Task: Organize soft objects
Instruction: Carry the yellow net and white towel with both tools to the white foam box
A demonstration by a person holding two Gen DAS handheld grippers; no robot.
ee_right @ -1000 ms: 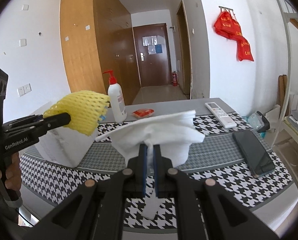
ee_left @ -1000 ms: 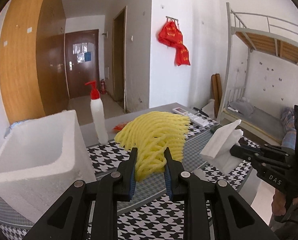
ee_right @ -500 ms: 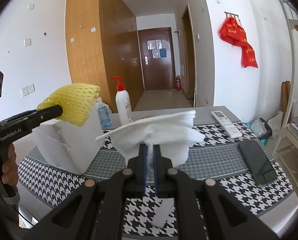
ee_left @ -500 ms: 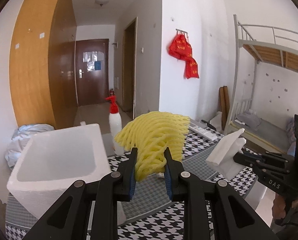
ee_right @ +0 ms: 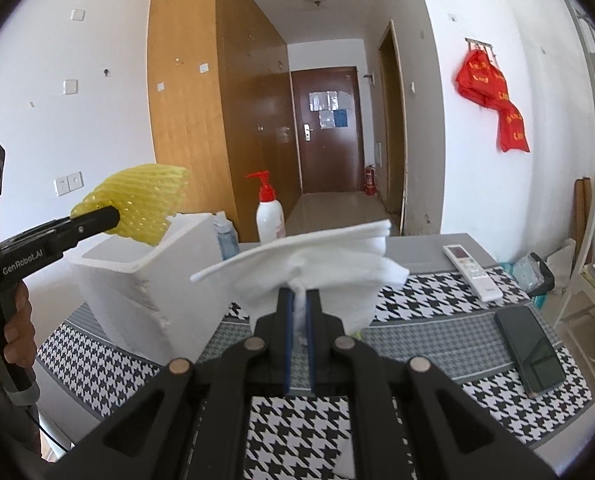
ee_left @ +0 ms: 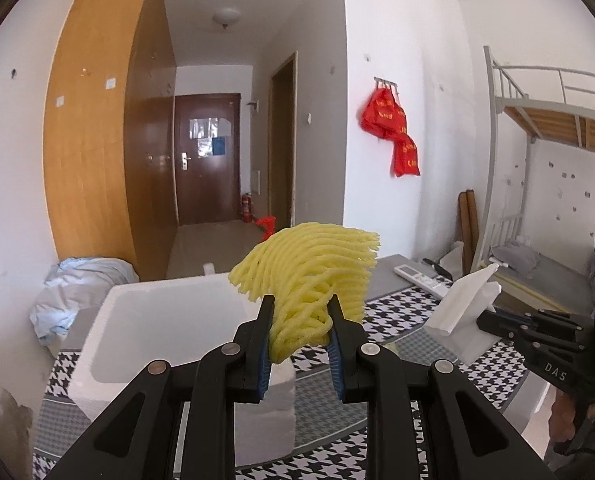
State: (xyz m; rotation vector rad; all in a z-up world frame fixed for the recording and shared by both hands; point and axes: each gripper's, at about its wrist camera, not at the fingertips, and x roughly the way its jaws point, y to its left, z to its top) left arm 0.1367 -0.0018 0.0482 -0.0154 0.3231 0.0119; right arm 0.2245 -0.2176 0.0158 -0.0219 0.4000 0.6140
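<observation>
The left gripper point(ee_left: 300, 338) is clamped on a yellow foam net point(ee_left: 313, 276) and the right gripper point(ee_right: 298, 334) is pinched tight on a white foam sheet point(ee_right: 321, 264), both items in the air above the table point(ee_right: 429, 320). Just beyond, the foam box point(ee_left: 149, 324) looks empty as far as its inside shows, so the sorting seems barely begun: both pieces are yet to be dropped in.

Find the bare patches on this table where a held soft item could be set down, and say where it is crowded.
Free: cloth between the foam box and the phone. Crowded: behind the box, beside the pump bottle; the far right corner around the remote.
</observation>
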